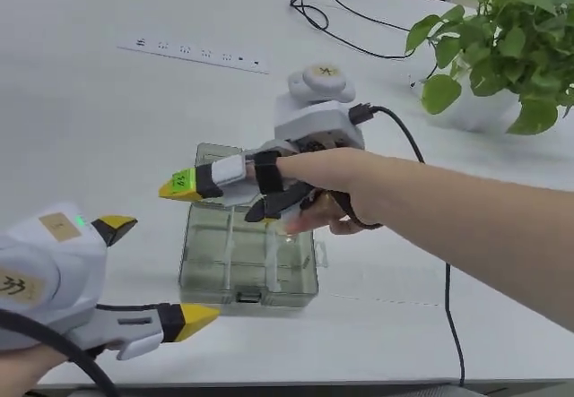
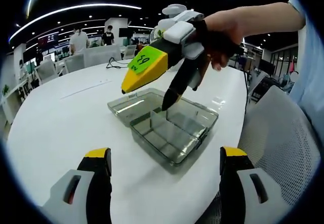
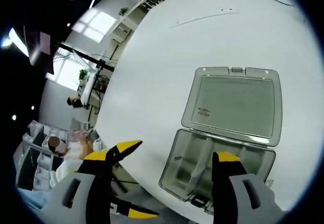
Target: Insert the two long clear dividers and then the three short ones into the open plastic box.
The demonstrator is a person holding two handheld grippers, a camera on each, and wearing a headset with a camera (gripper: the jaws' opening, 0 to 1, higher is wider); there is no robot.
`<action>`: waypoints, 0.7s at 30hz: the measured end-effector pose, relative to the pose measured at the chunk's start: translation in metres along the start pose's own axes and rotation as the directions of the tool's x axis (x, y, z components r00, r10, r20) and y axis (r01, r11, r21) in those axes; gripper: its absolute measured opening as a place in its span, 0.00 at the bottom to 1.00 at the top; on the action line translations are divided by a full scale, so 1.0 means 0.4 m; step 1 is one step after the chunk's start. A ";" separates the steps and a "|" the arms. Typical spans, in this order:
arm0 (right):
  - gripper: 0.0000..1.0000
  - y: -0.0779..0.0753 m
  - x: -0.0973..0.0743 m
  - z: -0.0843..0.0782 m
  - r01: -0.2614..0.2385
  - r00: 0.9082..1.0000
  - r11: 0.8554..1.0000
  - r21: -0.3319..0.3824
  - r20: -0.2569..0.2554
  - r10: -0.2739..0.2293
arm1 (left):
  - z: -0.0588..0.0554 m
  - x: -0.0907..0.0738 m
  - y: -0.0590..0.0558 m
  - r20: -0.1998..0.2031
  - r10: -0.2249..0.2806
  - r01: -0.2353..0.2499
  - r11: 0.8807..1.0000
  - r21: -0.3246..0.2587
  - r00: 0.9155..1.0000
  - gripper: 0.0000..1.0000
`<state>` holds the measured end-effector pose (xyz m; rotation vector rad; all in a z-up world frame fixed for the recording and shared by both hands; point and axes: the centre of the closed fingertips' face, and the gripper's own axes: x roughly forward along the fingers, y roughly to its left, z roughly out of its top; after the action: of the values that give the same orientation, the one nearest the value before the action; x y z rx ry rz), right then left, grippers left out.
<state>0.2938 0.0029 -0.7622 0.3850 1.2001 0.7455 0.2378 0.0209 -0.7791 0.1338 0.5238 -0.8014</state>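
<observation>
Box sits open on the white table, near its front edge, lid laid flat behind it. Head view shows clear dividers already standing inside as a grid; exact count hard to tell through the plastic. Right gripper, held in a hand, hangs over the box, jaws spread, nothing between them. Left gripper view gives the side angle: the right gripper's lower jaw tip points down just over an upright divider, touching or not I can't tell. Right gripper view looks straight down instead: lid with a small printed mark, box base under its own jaw tips, one long divider running along it. Left gripper is low at front left, apart from the box, jaws wide, empty. Head view adds the power strip, black cable and potted plant at the far side of the table.
</observation>
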 end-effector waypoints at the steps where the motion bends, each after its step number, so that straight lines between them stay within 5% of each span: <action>1: 0.83 0.000 -0.006 0.004 -0.019 1.000 1.000 -0.011 0.008 0.019 | 0.001 0.000 -0.001 0.001 -0.001 0.001 1.000 -0.001 1.000 0.90; 9: 0.87 -0.028 -0.062 0.031 -0.040 0.991 0.993 -0.114 0.121 0.054 | 0.002 0.004 0.001 -0.008 0.005 -0.005 1.000 0.007 1.000 0.90; 16: 0.98 -0.059 -0.105 0.029 -0.029 0.983 0.969 -0.245 0.167 0.072 | 0.003 0.010 -0.007 -0.016 0.003 -0.003 1.000 0.008 1.000 0.90; 21: 1.00 -0.073 -0.131 0.007 -0.023 0.981 0.963 -0.270 0.181 0.074 | 0.005 0.012 -0.015 -0.024 -0.001 0.002 1.000 0.012 1.000 0.90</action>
<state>0.2969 -0.0540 -0.7435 0.2554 0.8996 0.8805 0.2370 0.0128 -0.7793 0.1537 0.5417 -0.8053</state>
